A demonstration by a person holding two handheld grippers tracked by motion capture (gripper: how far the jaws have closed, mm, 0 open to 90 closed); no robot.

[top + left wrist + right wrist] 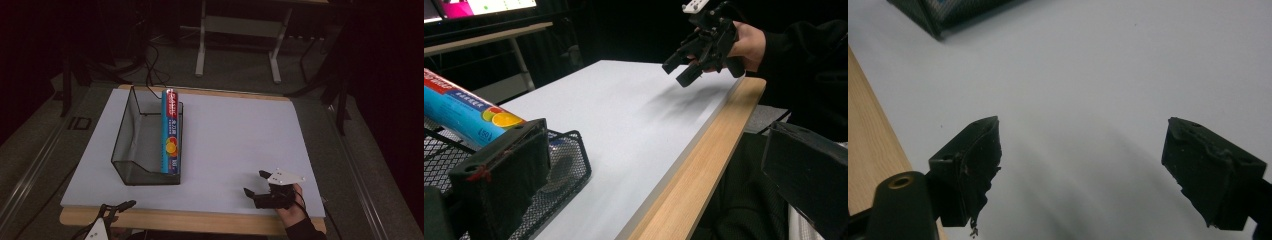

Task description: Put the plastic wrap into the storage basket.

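A black wire mesh basket (122, 127) stands on the left half of the white tabletop (240, 135). A long blue box of wrap (170, 130) with a red end and fruit pictures leans along the basket's right wall, and its near end (466, 115) shows above the mesh (571, 170) in the left gripper view. My left gripper (119, 206) hovers over the front wooden edge just in front of the basket, jaws wide apart (654, 150) and empty. My right gripper (254, 182) is held in a hand at the front right, open (1083, 135) over bare tabletop, also seen as the other gripper (674, 75).
A wooden strip (200, 220) runs along the table's front edge. Behind the table stands a white desk frame (201, 45), with cables (150, 70) on the floor. A lit monitor (484, 5) sits on a far desk. A basket corner (938, 22) shows at top left.
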